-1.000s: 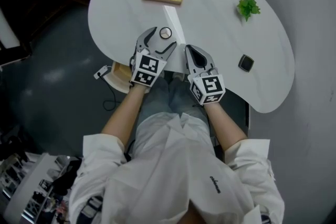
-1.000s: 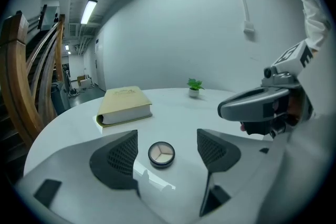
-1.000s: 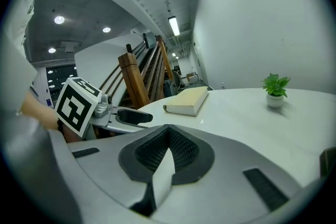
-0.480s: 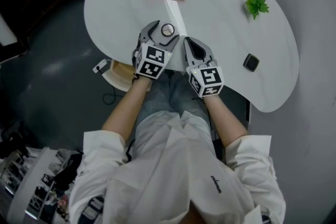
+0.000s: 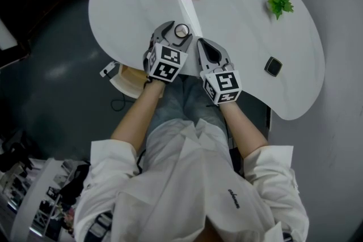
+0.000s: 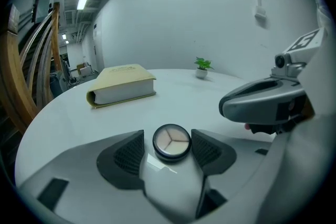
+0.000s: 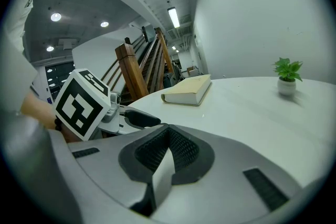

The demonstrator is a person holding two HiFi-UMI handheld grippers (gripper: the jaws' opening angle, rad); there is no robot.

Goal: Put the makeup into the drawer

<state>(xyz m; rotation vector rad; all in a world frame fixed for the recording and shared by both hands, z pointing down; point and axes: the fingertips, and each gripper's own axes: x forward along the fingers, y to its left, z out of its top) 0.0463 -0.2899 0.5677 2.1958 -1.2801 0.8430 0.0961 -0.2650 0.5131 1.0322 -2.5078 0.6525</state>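
A white shirt (image 5: 193, 178) with rolled sleeves fills the lower centre, with blue jeans (image 5: 190, 105) above it. The grey left gripper (image 5: 180, 31) and right gripper (image 5: 202, 45) each bear a black-and-white marker cube.

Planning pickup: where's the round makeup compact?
Head view: round black compact lies on the white table's near edge, between the left gripper's tongs, which have just been closing.

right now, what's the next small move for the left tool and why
Probably finish closing the left tool: its jaws, which have just been closing, straddle the round compact on the table, with a sliver of gap showing at one pad.
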